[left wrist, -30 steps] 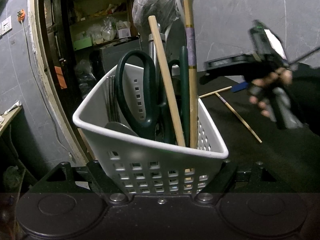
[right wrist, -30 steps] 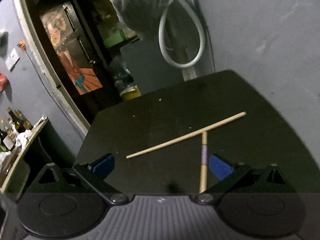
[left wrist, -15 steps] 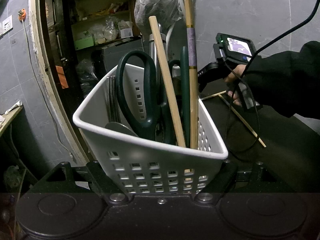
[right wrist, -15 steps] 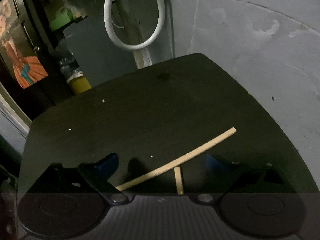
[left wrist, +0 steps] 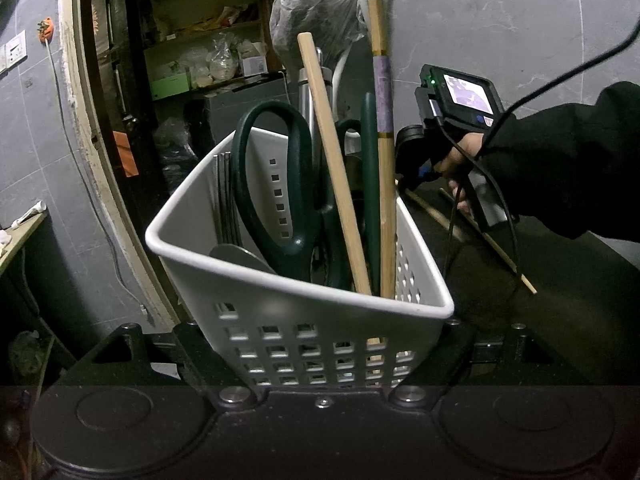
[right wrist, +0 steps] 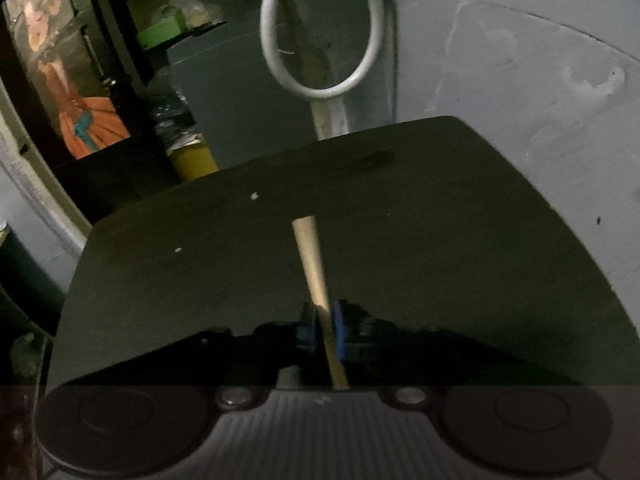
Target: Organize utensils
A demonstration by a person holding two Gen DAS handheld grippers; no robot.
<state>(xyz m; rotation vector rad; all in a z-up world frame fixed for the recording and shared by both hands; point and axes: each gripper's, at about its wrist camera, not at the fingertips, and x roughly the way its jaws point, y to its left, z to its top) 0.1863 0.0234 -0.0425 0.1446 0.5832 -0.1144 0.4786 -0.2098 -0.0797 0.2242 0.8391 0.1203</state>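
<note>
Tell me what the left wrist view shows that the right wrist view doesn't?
Only the left wrist view shows the white basket clamped in the left tool, holding green scissors and two chopsticks, plus the person's sleeve. Only the right wrist view shows the right tool, whose jaws have just been closing, pinching a plain chopstick, and a white hose loop. Both show the dark table and grey wall.

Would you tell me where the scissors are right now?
In the left wrist view the scissors stand handles-up in the white basket, left of two chopsticks, with the basket held in the left gripper.
</note>
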